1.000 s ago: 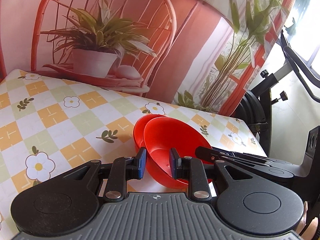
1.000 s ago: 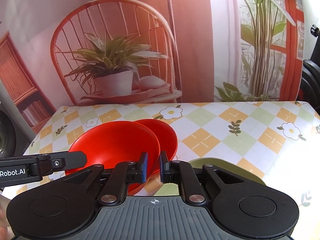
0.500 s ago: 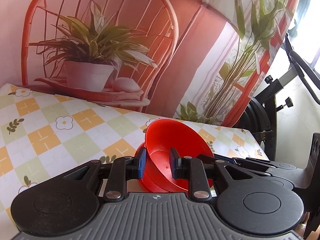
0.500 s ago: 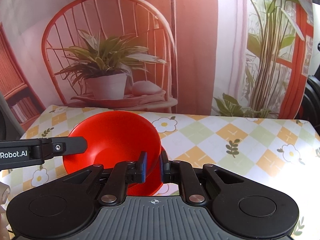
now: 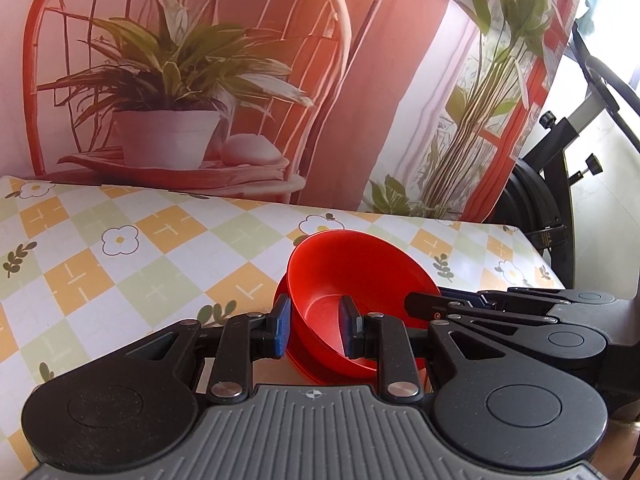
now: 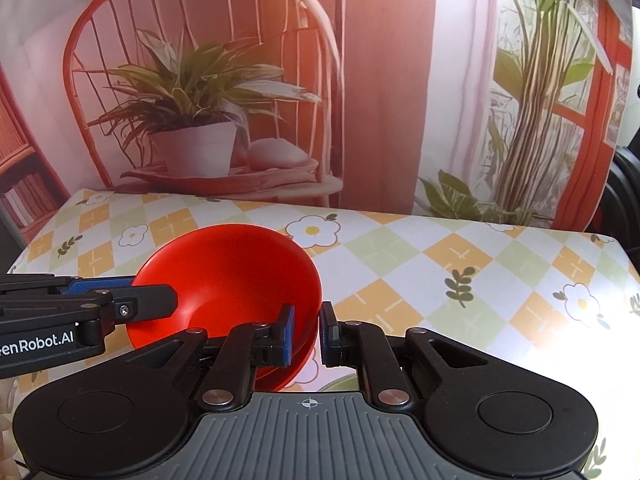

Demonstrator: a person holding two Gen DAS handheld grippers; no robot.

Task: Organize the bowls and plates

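"enRobot.AI" was read in white on the left gripper [image 6: 132, 308] — the first letters were cut off at the frame edge; its fingers were clamped on the near rim of the tilted red bowl [image 5: 352, 280], one inside, one outside; the right gripper [image 6: 307, 334] was closed on the opposite rim; a second red bowl [image 5: 298, 360] beneath was mostly hidden; both sat over the checked floral tablecloth [image 6: 440, 264].

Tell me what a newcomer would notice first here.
The bright red bowl, tilted, with a second red dish under it, low in the centre of both views. The right tongs pinch its near rim; the left tongs straddle its opposite edge. Below lies the checked flowered tablecloth.
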